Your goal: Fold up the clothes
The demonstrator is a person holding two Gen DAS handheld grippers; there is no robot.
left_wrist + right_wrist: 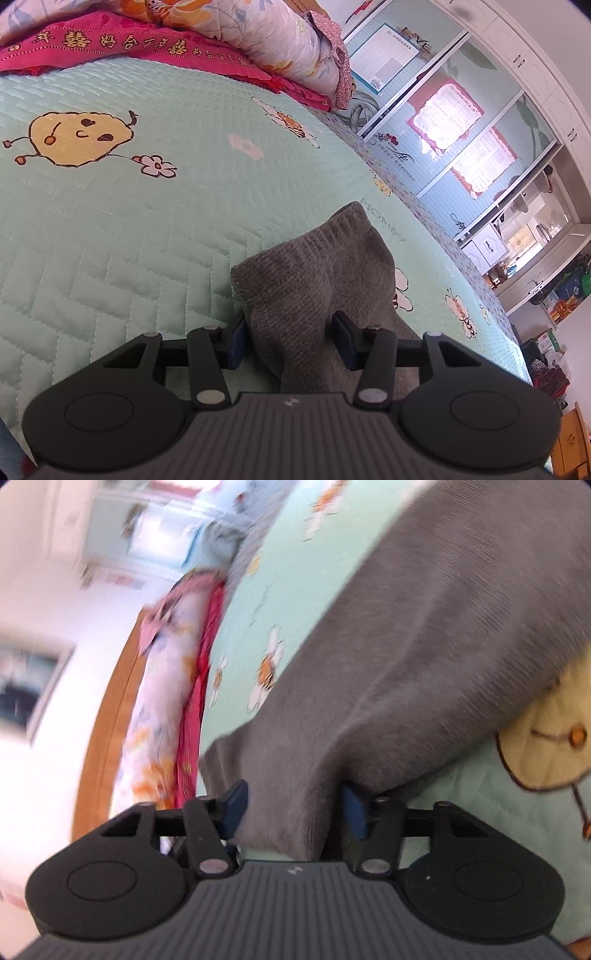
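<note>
We see our left tongs (291, 341) closed on a bunched fold of a grey knitted garment (314, 273), the blue pads (238, 341) pressing the cloth from both sides. From the pinch the knit rises in a rumpled peak, its ribbed edge pointing away from us, and the rest of it trails down to the right beneath the gripper body. The garment lies on a bed covered by a mint-green quilted bedspread (110, 229) printed with a yellow cartoon figure (79, 138), small flowers and bees.

At the head of the bed we see a red embroidered cloth (122, 46) with gold characters, and a floral quilt (258, 33) piled on top of it. Beyond the bed's edge stands a wardrobe with pale sliding doors (461, 122) carrying pink-framed sheets and lettering.

Our right tongs (295, 808) are likewise clamped on the same grey garment (443, 635), with a thick gather of cloth filling the gap between the blue pads (236, 805). From there the fabric spreads wide across the bedspread (266, 602) toward the upper right, partly covering the yellow figure (546, 731). This view is blurred; we can still make out the red cloth (195, 709), the floral quilt (162, 686) and a wooden headboard (103, 716) along the left.
</note>
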